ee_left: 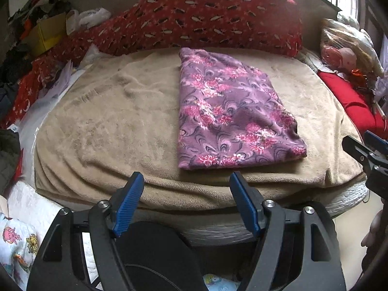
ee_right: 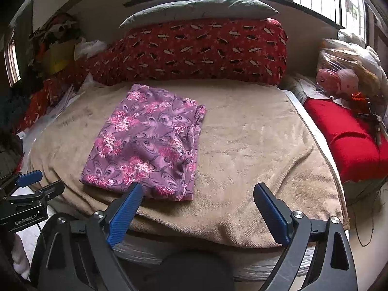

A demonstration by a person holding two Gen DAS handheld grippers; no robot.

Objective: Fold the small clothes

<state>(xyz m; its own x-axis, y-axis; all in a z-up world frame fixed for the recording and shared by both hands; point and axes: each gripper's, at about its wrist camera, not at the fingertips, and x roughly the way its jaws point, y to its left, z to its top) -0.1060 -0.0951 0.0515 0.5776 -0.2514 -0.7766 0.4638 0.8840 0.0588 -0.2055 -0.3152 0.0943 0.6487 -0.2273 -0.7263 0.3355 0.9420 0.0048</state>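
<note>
Purple floral garment: folded, lying flat on the tan blanket, both claws off it.

Going left to right: yellow box at far left, heaped with dark and orange clothes, exact contents unreadable. Next, the garment sits mid-blanket as a neat rectangle, layered edges stacked on its right side, near edge close to the blanket's front. Far behind it lies the long red patterned pillow. At far right, a clear plastic bag holds soft stuff, looks like toys or cloth; can't tell more. Left gripper is spread, nothing between the pads, hovering just near of the garment's front edge. Right gripper is spread wider, also empty, its left pad overlapping the garment's near corner in view; contact unclear. My read: this piece looks done; what's left is maybe one more fold or moving it aside. No other unfolded small clothes visible on the blanket.
</note>
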